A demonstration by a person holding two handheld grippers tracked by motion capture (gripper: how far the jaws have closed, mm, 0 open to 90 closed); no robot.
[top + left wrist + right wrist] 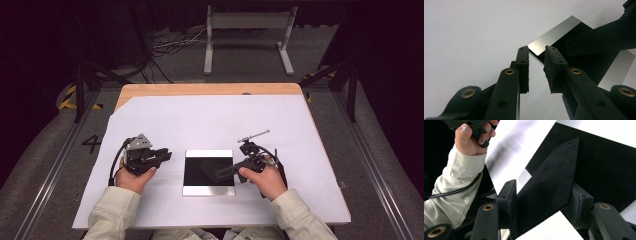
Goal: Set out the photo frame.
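1. The right gripper (pixel 235 170) is clamped on a black flat pad (pixel 549 187), which lies across the mirror plate (pixel 208 187).
2. The mirror plate rests on the white sheet (pixel 200 120) between both hands.
3. The left gripper (pixel 536 53) has its jaws apart, holds nothing, and sits just beside the plate's corner.

Evenly lit from overhead in the high view: white sheet (pixel 210 125) bright, surroundings falling to near black at both sides and the top. Soft, short shadows under the hands. Slightly soft overall, low in detail. Pale glare bands along the near and far edges of the mirror plate (pixel 208 172). Close jaws blurred at the bottom of both gripper views. Smeared grey streak at upper centre of the right gripper view.
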